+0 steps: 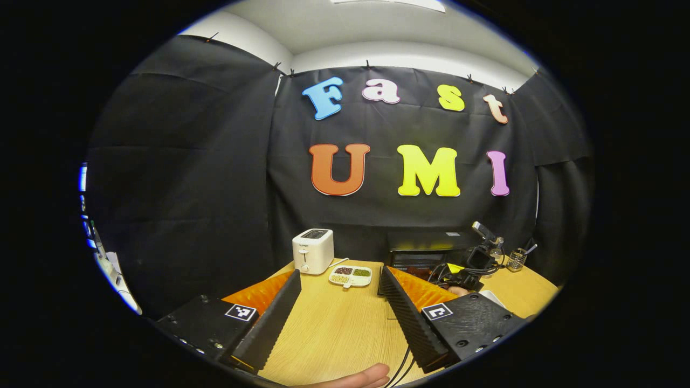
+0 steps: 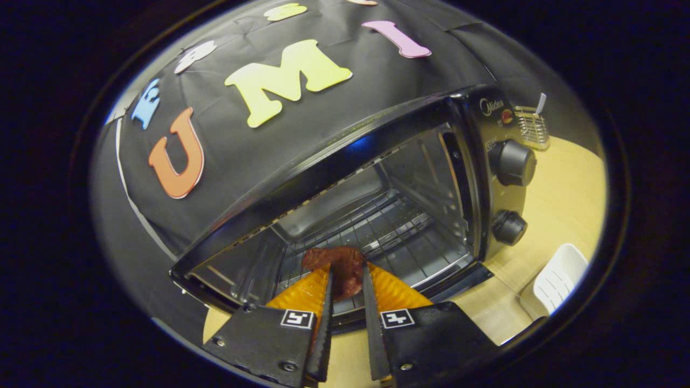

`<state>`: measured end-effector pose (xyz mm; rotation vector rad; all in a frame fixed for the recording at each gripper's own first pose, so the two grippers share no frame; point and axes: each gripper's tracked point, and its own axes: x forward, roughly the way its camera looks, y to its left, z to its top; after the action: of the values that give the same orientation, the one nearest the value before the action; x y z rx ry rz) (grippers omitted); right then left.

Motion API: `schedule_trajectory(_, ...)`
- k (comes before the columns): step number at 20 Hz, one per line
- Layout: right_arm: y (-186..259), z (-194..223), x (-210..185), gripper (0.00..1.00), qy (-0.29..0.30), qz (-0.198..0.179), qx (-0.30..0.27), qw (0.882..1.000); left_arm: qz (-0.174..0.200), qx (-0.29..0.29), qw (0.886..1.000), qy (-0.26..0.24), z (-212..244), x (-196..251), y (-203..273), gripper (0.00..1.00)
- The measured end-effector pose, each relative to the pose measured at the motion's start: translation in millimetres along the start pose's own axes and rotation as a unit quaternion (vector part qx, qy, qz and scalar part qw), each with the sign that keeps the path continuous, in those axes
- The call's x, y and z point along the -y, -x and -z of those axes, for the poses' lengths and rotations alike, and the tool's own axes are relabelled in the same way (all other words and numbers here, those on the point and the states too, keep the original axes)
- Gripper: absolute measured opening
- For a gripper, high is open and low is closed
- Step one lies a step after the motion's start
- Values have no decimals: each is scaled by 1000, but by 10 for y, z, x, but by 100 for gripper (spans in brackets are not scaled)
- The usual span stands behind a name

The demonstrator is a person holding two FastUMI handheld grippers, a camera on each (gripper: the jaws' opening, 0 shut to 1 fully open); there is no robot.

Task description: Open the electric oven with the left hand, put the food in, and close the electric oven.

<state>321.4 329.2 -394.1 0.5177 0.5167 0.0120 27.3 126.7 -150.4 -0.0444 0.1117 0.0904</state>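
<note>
Electric oven (image 2: pixel 377 178): door open, done. Food (image 2: pixel 339 272): dark red piece clamped in your right gripper (image 2: pixel 346 291) at the oven mouth, unplaced. Left gripper (image 1: pixel 339 302): spread apart, empty. Remaining: place, close.

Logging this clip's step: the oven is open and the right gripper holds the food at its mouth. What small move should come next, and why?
Probably ease the right gripper forward and down over the rack. Its jaws clamp the reddish-brown food just at the oven opening, so it is not yet inside to release. The left gripper waits open.
</note>
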Motion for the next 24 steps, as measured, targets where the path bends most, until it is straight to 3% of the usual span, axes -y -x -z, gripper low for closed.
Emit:
schedule_trajectory(3, 275, 4, -80, 36, 44, -16, 4, 999, 5, -6, 1000, 0, 7, 12, 28, 96)
schedule_trajectory(5, 502, 35, -116, 46, 80, -32, 7, 996, 5, -8, 1000, 2, 32, 23, 63, 95)
schedule_trajectory(7, 750, -10, -76, 47, 109, -41, 22, 993, 8, -13, 1000, 1, 69, 55, 140, 95)
schedule_trajectory(8, 884, -48, -22, 52, 121, -40, 30, 991, 10, -17, 1000, -2, 92, 59, 158, 96)
schedule_trajectory(9, 1022, -117, 27, 64, 128, -42, 38, 990, 11, -21, 1000, -5, 110, 61, 168, 95)
schedule_trajectory(10, 1162, -187, 86, 64, 132, -43, 46, 989, 12, -23, 1000, -7, 118, 56, 156, 95)
schedule_trajectory(13, 1551, -477, 316, 83, 148, -32, 73, 986, 8, -42, 999, -4, 223, 59, 114, 95)
schedule_trajectory(17, 2061, -793, 466, 96, 170, -44, 91, 980, 13, -36, 999, -4, 204, 133, 24, 96)
schedule_trajectory(24, 3207, -1599, 742, 99, 170, -68, 158, 970, 73, -5, 997, 2, 176, 610, -171, 96)
